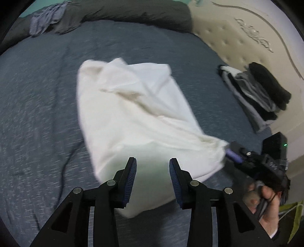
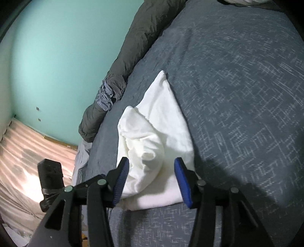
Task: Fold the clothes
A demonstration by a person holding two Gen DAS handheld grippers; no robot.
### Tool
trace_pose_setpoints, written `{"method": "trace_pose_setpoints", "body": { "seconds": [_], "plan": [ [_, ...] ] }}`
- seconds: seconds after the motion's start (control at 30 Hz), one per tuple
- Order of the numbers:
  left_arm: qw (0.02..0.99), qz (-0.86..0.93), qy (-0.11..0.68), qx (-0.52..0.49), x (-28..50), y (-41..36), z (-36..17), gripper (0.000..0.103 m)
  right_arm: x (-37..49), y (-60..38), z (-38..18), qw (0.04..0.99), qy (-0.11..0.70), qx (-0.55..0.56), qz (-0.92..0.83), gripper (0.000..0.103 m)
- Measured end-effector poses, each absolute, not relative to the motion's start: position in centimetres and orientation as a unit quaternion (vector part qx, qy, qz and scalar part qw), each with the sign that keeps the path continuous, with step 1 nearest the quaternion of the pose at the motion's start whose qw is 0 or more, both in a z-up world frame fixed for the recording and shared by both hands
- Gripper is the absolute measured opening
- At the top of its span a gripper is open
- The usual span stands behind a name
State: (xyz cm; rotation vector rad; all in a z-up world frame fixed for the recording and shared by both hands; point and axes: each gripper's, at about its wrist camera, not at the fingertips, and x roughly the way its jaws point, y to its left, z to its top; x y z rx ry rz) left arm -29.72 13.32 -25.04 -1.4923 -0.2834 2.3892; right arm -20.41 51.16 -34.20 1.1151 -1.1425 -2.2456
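Garment: a white garment [image 1: 131, 117] lies on the bed [image 1: 38, 114], partly folded into a rough oblong, its far end at 12 o'clock rumpled into loose ridges.
Material: soft, matte, thick-looking white cloth; it is blurred in the left wrist view, so I cannot read the weave.
Left gripper [image 1: 153, 171]: mine, jaws apart and empty; the pads hang over the near edge of the garment and do not press on it.
Right gripper [image 2: 152, 177]: mine, jaws apart; a rolled bulge of the cloth sits between the pads, but they do not clamp it. In the left wrist view it sits at the garment's 4 o'clock corner.
Progress: I judge one fold laid and let go. Left to do: flatten the rumpled end and make a further fold.
Finished stack [image 1: 260, 95]: folded black, grey and white items at 2 o'clock, by the tufted headboard [image 1: 237, 38].
Bed cover: blue-grey fabric with a pale flecked weave.
Other: dark grey duvet [image 1: 123, 13] along the far edge at 12 o'clock; a crumpled blue-grey cloth [image 1: 47, 19] at 11 o'clock, unfolded.
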Motion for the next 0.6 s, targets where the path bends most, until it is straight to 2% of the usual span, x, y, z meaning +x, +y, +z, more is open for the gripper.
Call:
{"method": "trace_pose_setpoints", "body": {
  "seconds": [0.23, 0.27, 0.37, 0.4, 0.6],
  "plan": [
    [0.155, 0.829, -0.103, -0.527, -29.3, 13.1, -26.9, 0.039, -21.3, 49.7, -35.0, 0.193, -0.389, 0.416, -0.799, 0.048],
    [0.156, 0.829, -0.102, -0.527, -29.2, 13.2, -27.1, 0.039, -21.5, 49.5, -35.0, 0.194, -0.385, 0.417, -0.8, 0.045],
    [0.158, 0.827, -0.105, -0.53, -29.0, 13.0, -27.3, 0.039, -21.9, 48.7, -35.2, 0.196, -0.364, 0.424, -0.806, 0.02],
    [0.159, 0.825, -0.101, -0.532, -28.9, 13.1, -27.5, 0.039, -21.9, 48.6, -35.1, 0.196, -0.36, 0.423, -0.808, 0.009],
    [0.167, 0.82, -0.092, -0.54, -28.4, 13.5, -28.1, 0.039, -21.2, 48.7, -33.1, 0.211, -0.361, 0.384, -0.823, 0.006]
  ]
}}
